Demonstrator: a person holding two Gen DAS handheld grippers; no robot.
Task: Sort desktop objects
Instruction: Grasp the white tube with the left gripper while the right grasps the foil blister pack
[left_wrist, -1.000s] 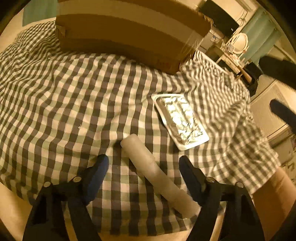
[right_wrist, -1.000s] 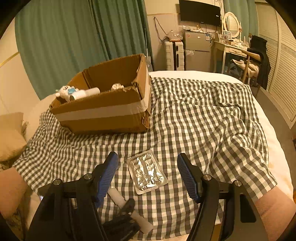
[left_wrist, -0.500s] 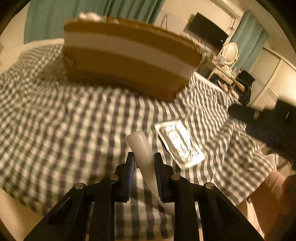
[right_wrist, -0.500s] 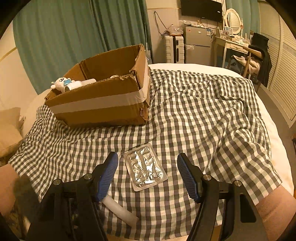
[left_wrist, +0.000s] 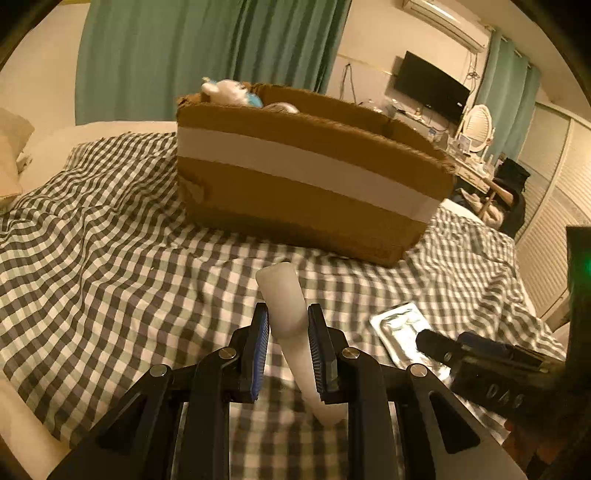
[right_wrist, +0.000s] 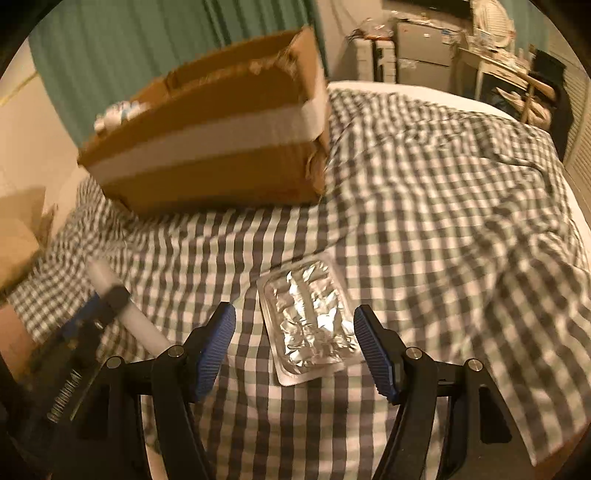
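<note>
While the left gripper (left_wrist: 284, 345) pinches the white tube (left_wrist: 291, 332), the foil pill pack (right_wrist: 308, 326) lies flat on the checked cloth (right_wrist: 424, 221) between the right gripper's (right_wrist: 295, 347) 2 wide-apart, empty jaws, long axis pointing away toward the cardboard box (right_wrist: 207, 147).

Both grippers, left gripper (left_wrist: 287, 332) and right gripper (right_wrist: 294, 341), have black angular frames, silver screws and blue ribbed fingers (right_wrist: 216, 347).

A white tube (left_wrist: 286, 317) is clamped between the jaws of the left gripper (left_wrist: 287, 347), raised before the cardboard box (left_wrist: 306, 184); a foil blister pack (left_wrist: 400, 328) lies right of the tube.
</note>
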